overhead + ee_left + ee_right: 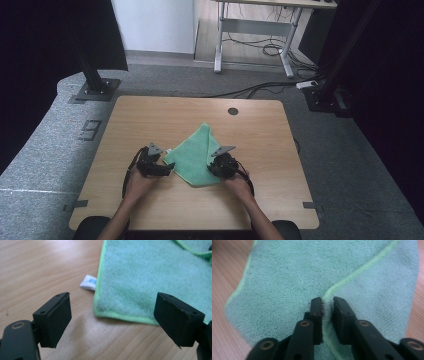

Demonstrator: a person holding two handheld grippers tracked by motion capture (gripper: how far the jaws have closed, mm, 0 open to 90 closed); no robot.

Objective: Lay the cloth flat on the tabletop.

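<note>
Jaws pinch the green towel [287, 277] hem in the right gripper view; left gripper [112, 320] gapes beside its white tag [88, 282]

Wood table [150, 120] with grommet hole [233, 111], grey floor [350, 165], desk frame [255, 30], cables [260, 89] behind.

Left gripper [112, 315] jaws spread wide, right gripper [327, 306] jaws pinched nearly closed

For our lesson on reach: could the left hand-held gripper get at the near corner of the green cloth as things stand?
Probably yes. The left hand-held gripper is open, and the corner of the cloth lies flat on bare table just ahead between its jaws, with nothing in between.
</note>
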